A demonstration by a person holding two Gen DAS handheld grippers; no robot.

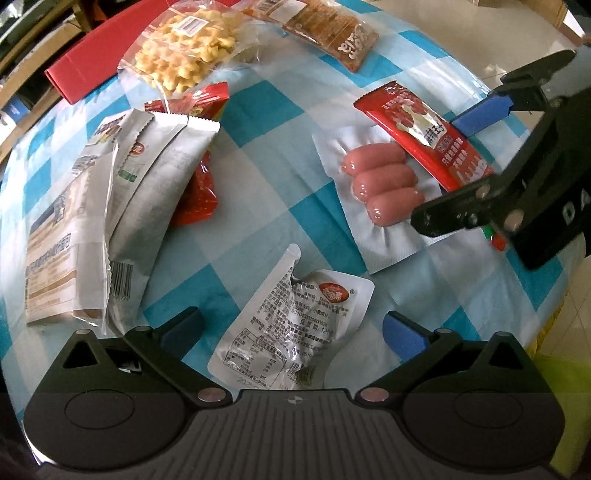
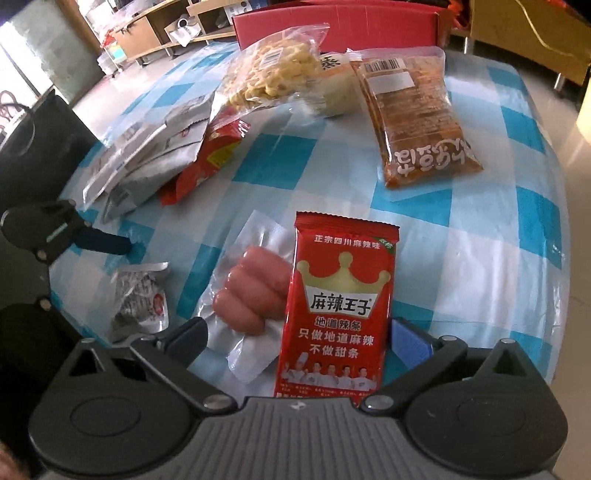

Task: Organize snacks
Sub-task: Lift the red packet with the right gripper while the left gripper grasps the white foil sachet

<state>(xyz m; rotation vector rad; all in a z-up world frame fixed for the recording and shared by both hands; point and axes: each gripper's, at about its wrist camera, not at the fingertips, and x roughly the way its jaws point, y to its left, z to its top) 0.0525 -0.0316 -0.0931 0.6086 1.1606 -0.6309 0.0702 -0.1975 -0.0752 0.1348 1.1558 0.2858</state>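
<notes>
The worktop (image 1: 258, 122), covered in a blue-and-white checked cloth, carries all the snacks. A red cardboard box (image 2: 332, 26) stands at its far edge. A clear bag of yellow waffle biscuits (image 1: 184, 48) and a clear brown-filled packet (image 2: 417, 114) lie near the box. Silver foil pouches (image 1: 122, 206) overlap a red bag.

The right tool (image 2: 295, 336) stands wide open around the red spicy-strip packet (image 2: 340, 314), which lies partly across the vacuum-sealed pack of three pink sausages (image 1: 380, 184); a grip is not visible.

The left tool (image 1: 291, 325) stands wide open around the crumpled silver sachet (image 1: 295, 332), holding nothing.
</notes>
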